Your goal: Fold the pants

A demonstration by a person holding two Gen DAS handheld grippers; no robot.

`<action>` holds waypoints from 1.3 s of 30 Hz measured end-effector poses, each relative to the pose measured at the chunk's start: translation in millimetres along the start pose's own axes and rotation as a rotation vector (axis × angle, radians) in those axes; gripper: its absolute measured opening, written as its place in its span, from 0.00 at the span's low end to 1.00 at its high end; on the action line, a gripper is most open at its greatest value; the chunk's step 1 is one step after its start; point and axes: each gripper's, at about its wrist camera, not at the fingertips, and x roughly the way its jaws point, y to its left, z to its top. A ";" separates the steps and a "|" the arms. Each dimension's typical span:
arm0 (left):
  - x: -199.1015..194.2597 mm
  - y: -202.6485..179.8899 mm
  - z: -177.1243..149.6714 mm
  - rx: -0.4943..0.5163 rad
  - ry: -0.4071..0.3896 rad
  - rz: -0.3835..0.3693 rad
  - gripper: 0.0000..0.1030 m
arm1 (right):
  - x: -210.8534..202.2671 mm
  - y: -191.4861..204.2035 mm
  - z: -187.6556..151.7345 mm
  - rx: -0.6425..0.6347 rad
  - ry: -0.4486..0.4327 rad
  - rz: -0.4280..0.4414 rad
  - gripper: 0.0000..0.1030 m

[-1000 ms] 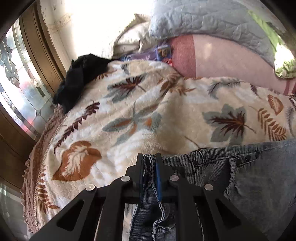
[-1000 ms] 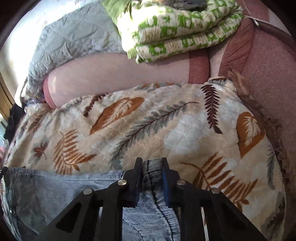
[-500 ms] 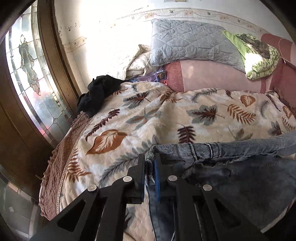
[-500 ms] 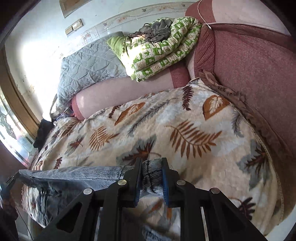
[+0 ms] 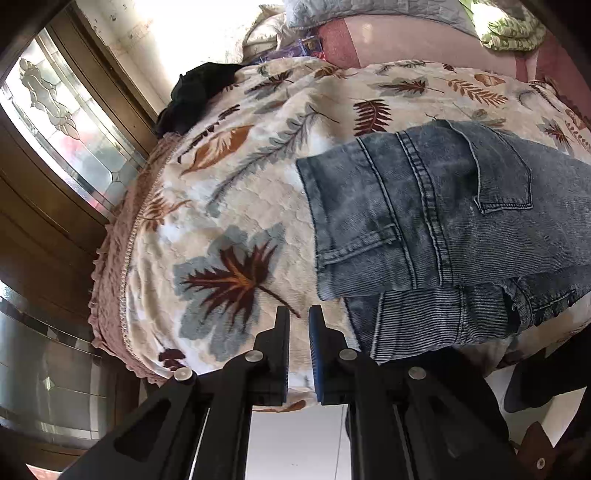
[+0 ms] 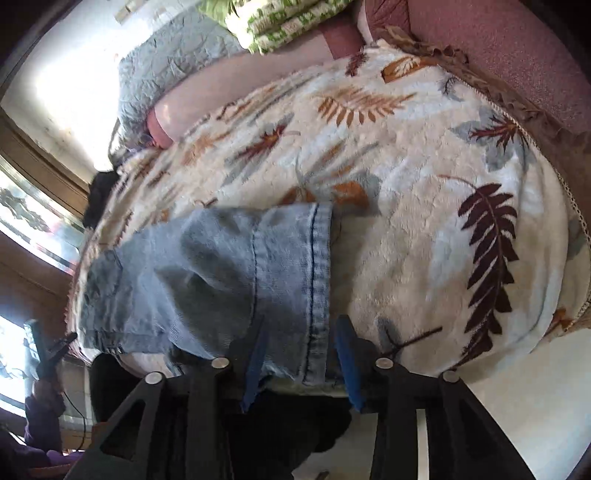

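At the bottom of the left wrist view, the left claw [image 5: 299, 325] is being held with its jaws nearly together and nothing between them, over the near edge of the leaf-patterned blanket [image 5: 229, 229]. In the right wrist view, the right claw [image 6: 301, 354] is being shown with its jaws having just been opening; the hemmed edge of the jeans [image 6: 229, 273] is lying between the blue pads [image 6: 347, 354], but it is not being pressed by them. The jeans [image 5: 436, 221] are being seen folded over on the blanket, at the centre right of the left view and at the lower left of the right view, with a back pocket facing up. Further back, at the upper left of the left view, a black garment [image 5: 195, 92] is being seen bunched at the blanket's edge beside a leaded glass window [image 5: 62, 122]. At the top of the right view, a grey quilted pillow [image 6: 173, 62] and a green-and-white quilt [image 6: 280, 22] are being seen piled on a pink sofa back [image 6: 517, 55].
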 end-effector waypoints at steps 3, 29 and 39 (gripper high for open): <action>-14.0 6.5 11.9 -0.052 -0.037 -0.017 0.12 | -0.8 -16.3 11.3 0.084 -0.071 0.000 0.45; -63.0 -242.0 78.1 0.146 -0.099 -0.514 0.46 | 26.4 73.7 43.5 0.022 -0.139 0.195 0.08; -38.3 -242.6 80.8 0.119 -0.038 -0.539 0.46 | 9.5 100.0 29.9 -0.095 -0.099 0.293 0.54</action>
